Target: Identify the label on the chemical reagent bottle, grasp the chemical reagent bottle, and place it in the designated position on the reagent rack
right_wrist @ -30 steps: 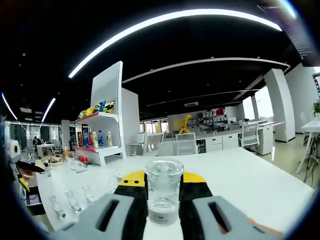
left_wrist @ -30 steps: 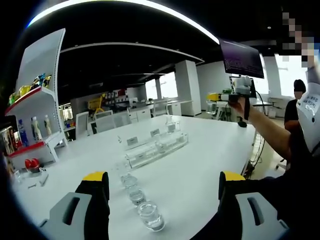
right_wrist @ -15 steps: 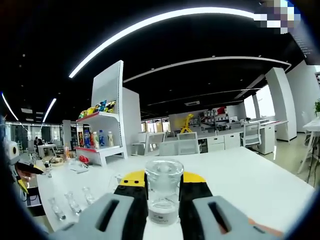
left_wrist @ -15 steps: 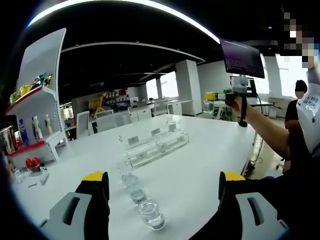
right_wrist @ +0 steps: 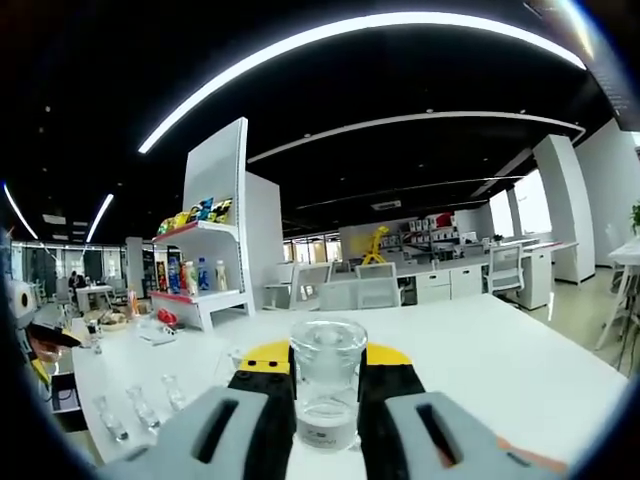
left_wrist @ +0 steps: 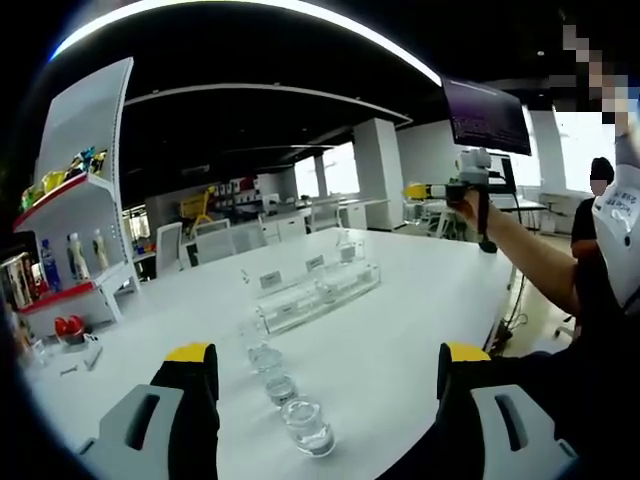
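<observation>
Reagent bottle (right_wrist: 326, 385), clear glass with a wide round cap, sits clamped between the yellow-tipped jaws of your right gripper (right_wrist: 322, 385), held up over the white table (right_wrist: 520, 375); a small label near its base is too blurred to read, and the jaws hide its sides. In the left gripper view that same gripper is raised off to the right on your outstretched arm (left_wrist: 530, 262), too small there to make out the bottle.

Your left gripper (left_wrist: 328, 368) stands wide open, empty, hovering above the table with a short row of spare bottles (left_wrist: 280, 385) between its jaws; the nearest one (left_wrist: 307, 425) is plain, the farther ones blend into glare. Beyond them lies the clear reagent rack (left_wrist: 318, 290), with small white tags whose writing you cannot read, and at least one bottle standing at its far end (left_wrist: 347, 246).

A white display shelf (right_wrist: 212, 250) with coloured goods stands at the table's far left; its items are too small to identify. Three more small bottles (right_wrist: 140, 405) show low left in the right gripper view
</observation>
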`<act>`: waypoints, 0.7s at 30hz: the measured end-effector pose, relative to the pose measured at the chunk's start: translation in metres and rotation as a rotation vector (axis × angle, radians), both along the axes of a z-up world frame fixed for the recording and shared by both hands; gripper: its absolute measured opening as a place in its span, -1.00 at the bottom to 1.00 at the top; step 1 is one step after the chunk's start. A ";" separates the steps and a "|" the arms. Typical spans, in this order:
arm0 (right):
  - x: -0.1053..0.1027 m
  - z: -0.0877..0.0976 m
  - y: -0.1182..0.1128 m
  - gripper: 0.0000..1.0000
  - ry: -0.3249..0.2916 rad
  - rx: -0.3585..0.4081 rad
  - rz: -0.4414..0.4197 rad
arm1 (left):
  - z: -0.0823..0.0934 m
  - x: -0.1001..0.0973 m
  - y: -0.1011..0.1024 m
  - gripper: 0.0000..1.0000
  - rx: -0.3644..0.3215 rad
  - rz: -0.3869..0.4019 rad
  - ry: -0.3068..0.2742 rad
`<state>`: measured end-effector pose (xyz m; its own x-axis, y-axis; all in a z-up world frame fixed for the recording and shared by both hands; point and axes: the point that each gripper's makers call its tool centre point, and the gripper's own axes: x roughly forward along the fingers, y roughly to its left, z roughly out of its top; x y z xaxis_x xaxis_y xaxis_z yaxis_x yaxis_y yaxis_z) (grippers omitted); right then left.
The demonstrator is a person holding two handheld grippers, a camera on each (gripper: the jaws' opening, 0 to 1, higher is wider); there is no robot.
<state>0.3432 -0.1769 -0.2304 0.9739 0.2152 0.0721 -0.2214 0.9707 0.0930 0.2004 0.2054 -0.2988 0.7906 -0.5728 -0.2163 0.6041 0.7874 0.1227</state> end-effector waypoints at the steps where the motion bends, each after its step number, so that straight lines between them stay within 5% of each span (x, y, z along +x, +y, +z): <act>1: 0.001 0.000 0.001 -0.61 0.001 -0.002 0.001 | 0.000 0.000 0.000 0.80 0.000 0.001 0.000; 21: 0.027 0.000 0.007 -0.61 0.008 0.021 0.023 | 0.001 0.003 0.008 0.80 0.013 0.023 0.000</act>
<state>0.3702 -0.1702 -0.2301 0.9692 0.2363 0.0693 -0.2430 0.9632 0.1149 0.2033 0.2130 -0.2977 0.8036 -0.5516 -0.2237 0.5857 0.7995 0.1328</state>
